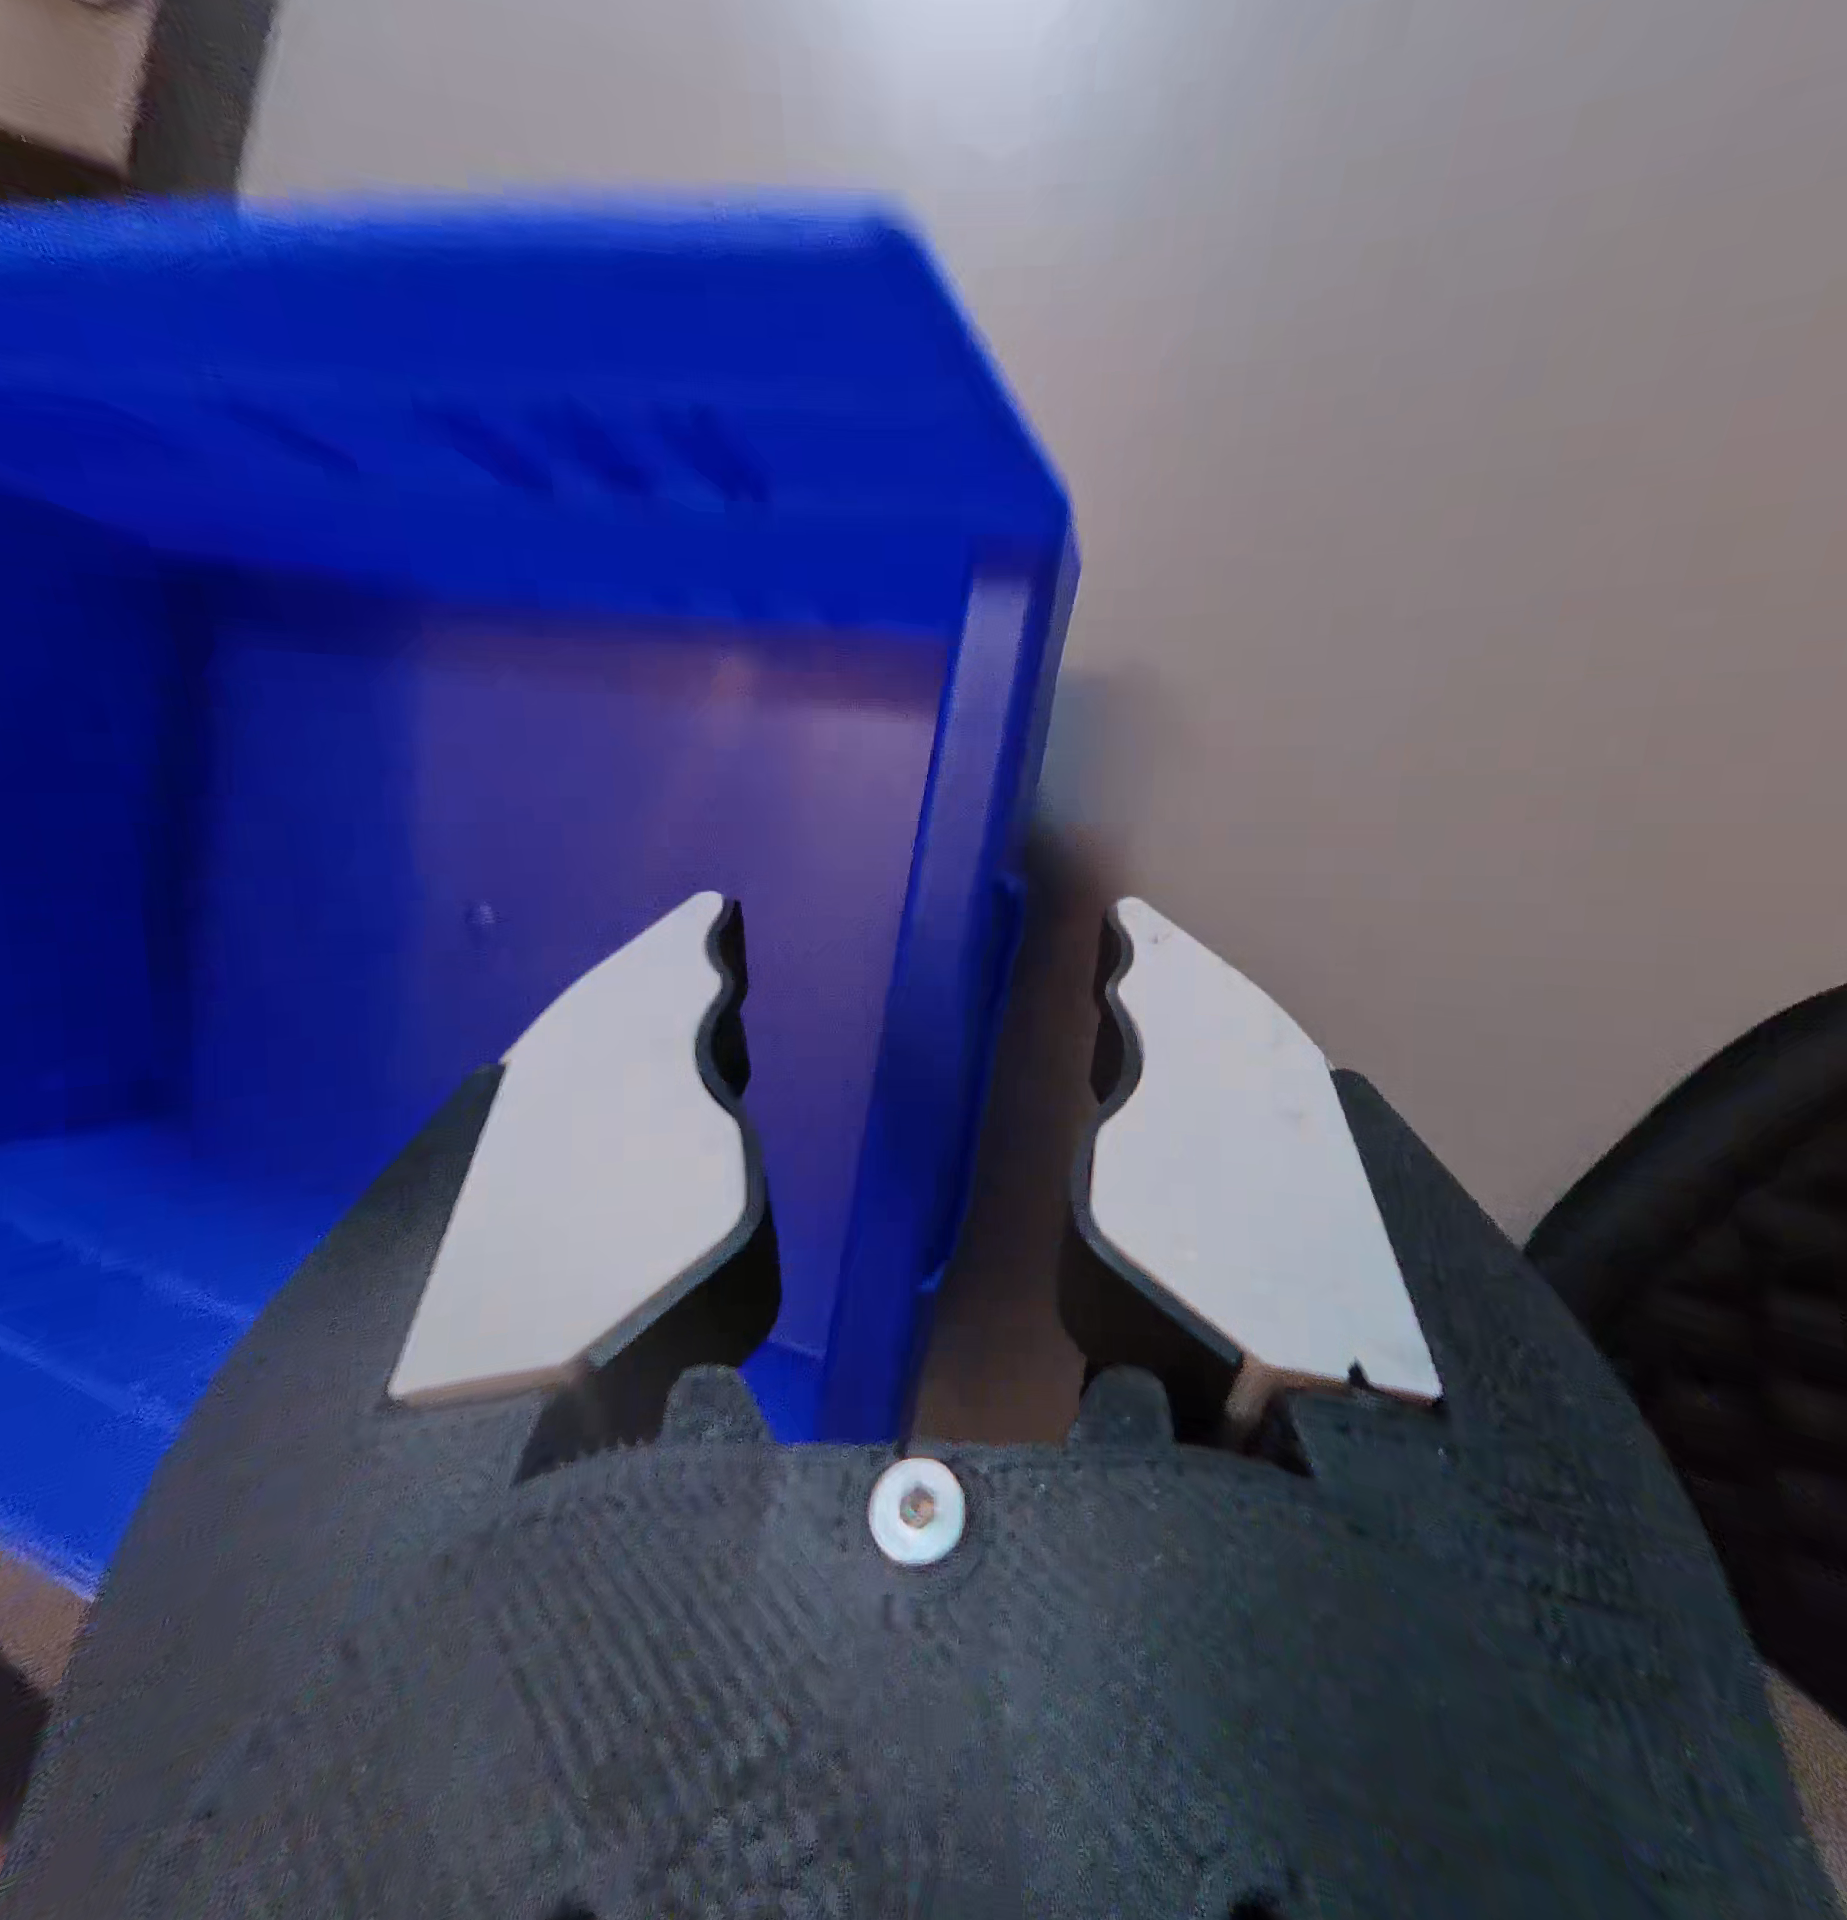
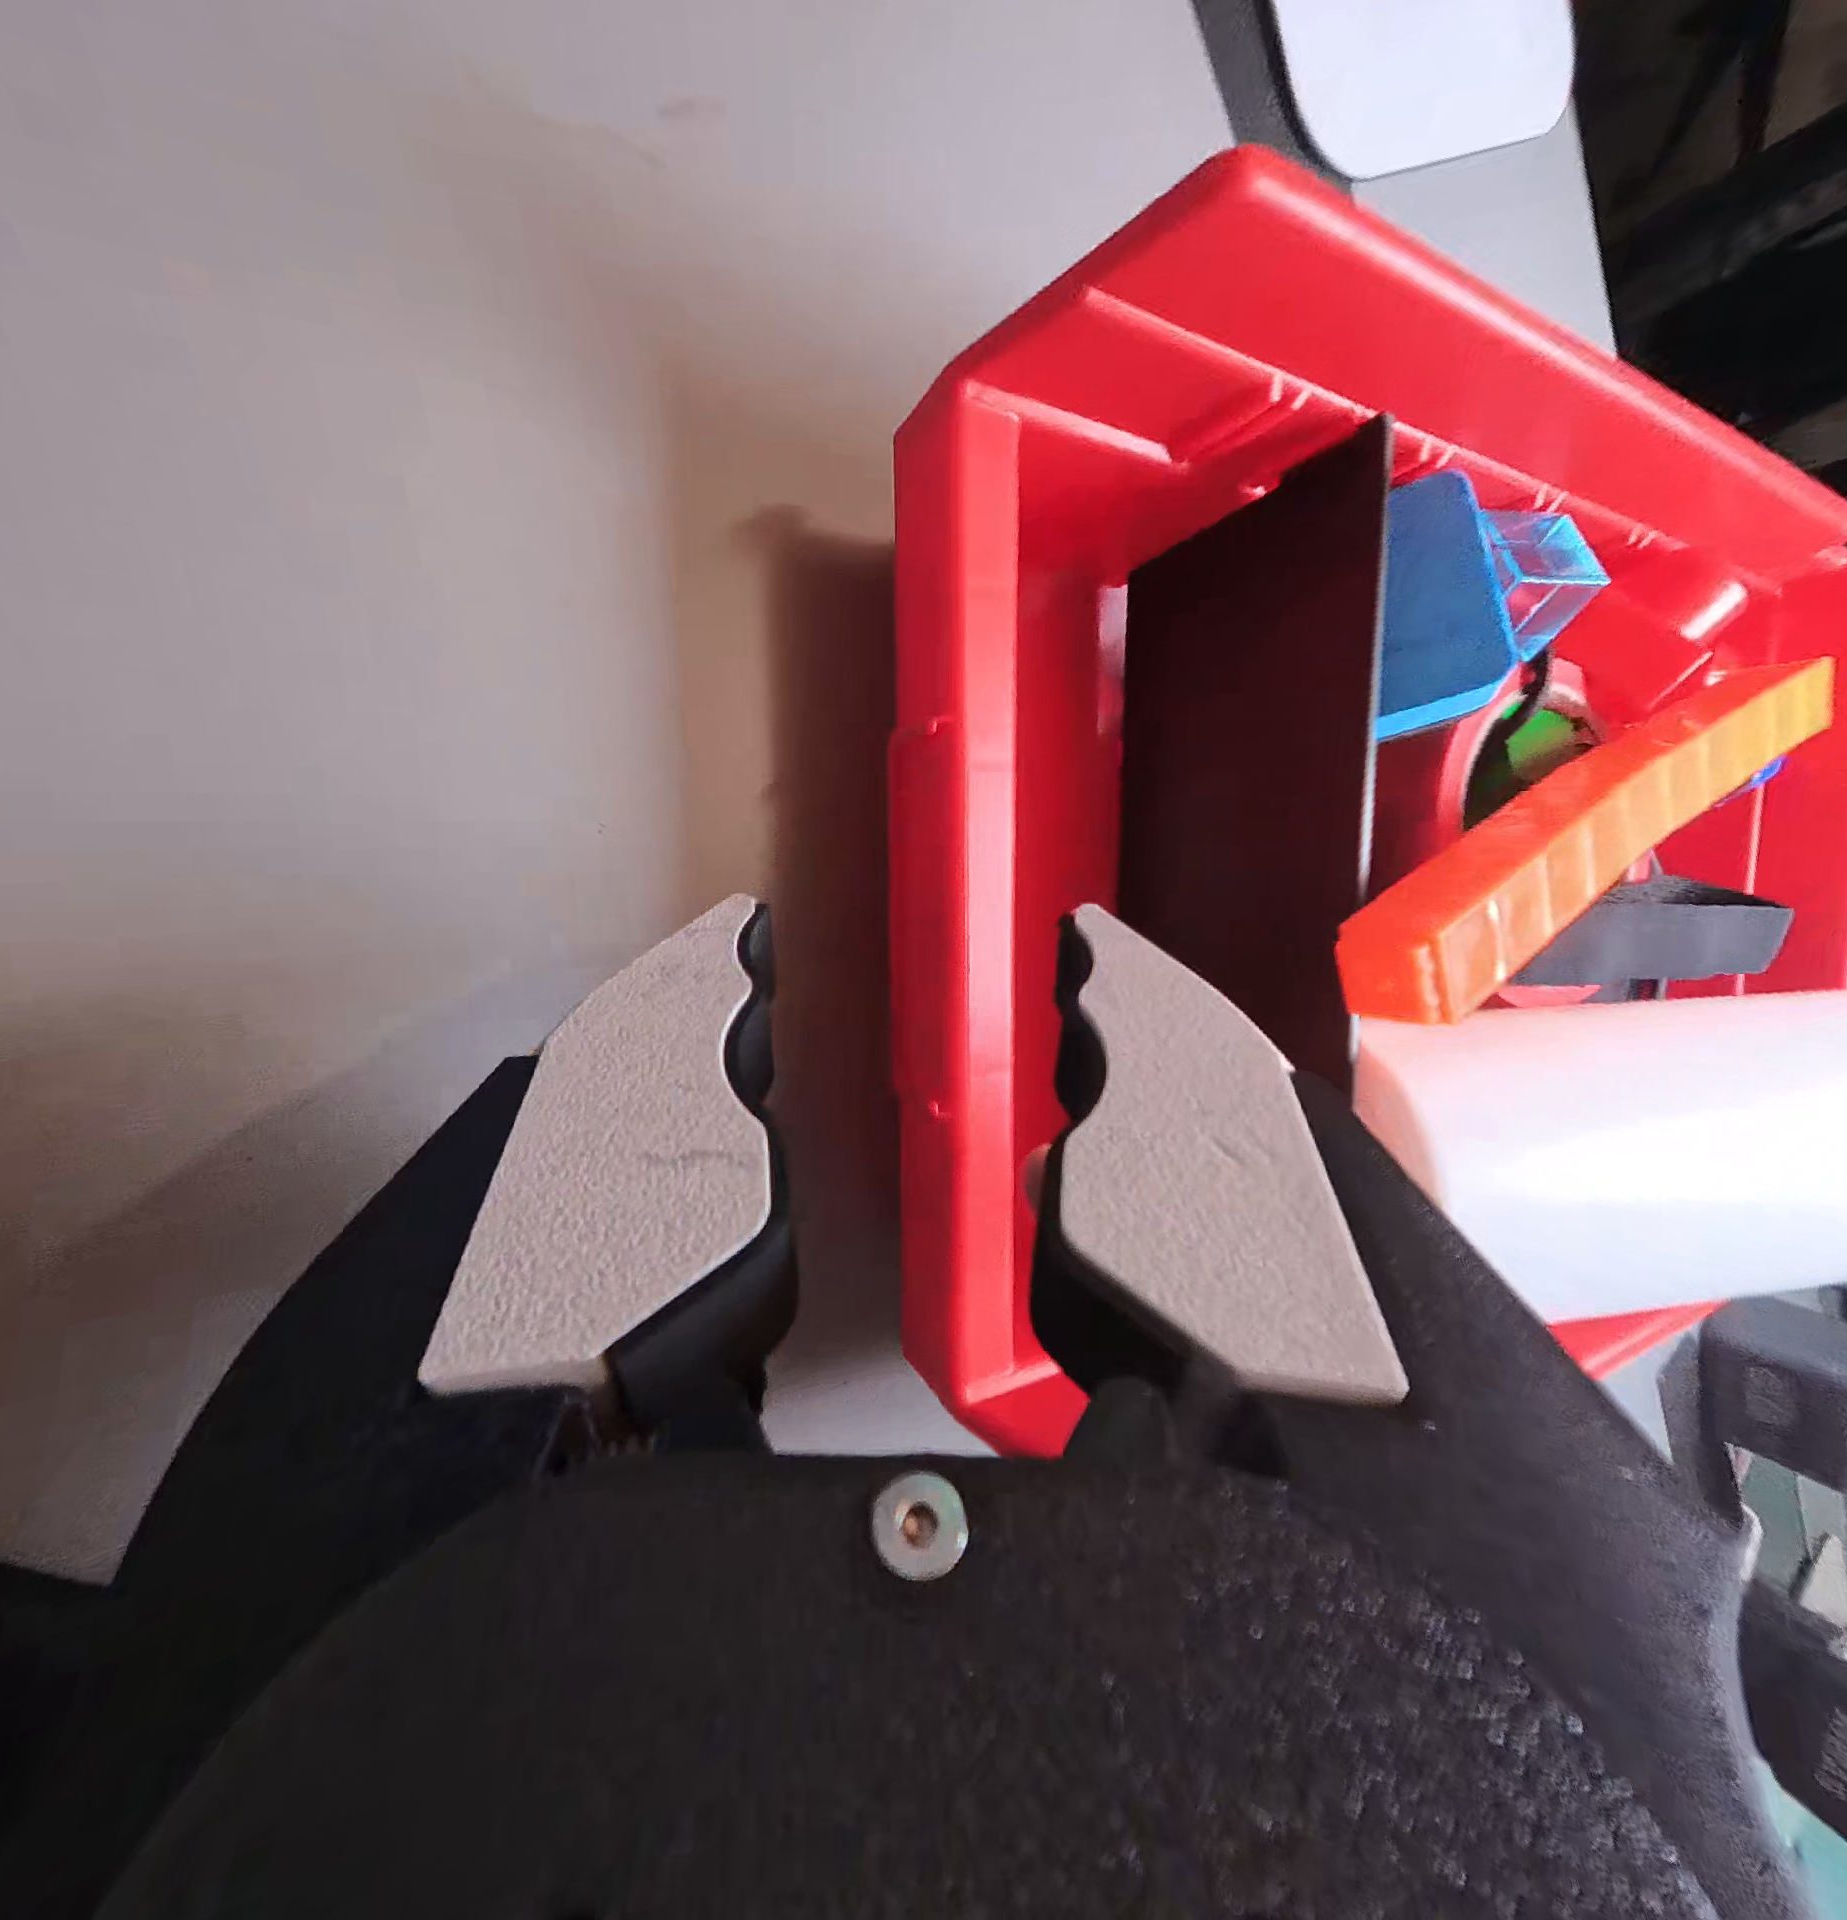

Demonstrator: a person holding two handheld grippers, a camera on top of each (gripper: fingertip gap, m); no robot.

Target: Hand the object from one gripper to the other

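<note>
My left gripper (image 1: 921,920) is open and empty. Its fingers straddle the right wall of a blue bin (image 1: 960,790), one inside and one outside; no object shows in the visible part of the bin. My right gripper (image 2: 911,920) is open and empty and straddles the left wall of a red bin (image 2: 960,727). The red bin holds a flat black plate (image 2: 1251,727) standing on edge, an orange bar (image 2: 1584,831), a white cylinder (image 2: 1625,1143), a blue piece (image 2: 1438,623), a clear blue cube (image 2: 1542,561) and a black wedge (image 2: 1677,935). The right finger (image 2: 1210,1164) is close to the plate and the cylinder.
Both bins stand on a pale grey table (image 1: 1418,416), which also shows in the right wrist view (image 2: 379,520). A black rounded textured object (image 1: 1729,1299) sits at the right edge of the left wrist view. Dark equipment lies beyond the red bin at the upper right (image 2: 1729,208). The grippers' ends are close to 45 cm from one another.
</note>
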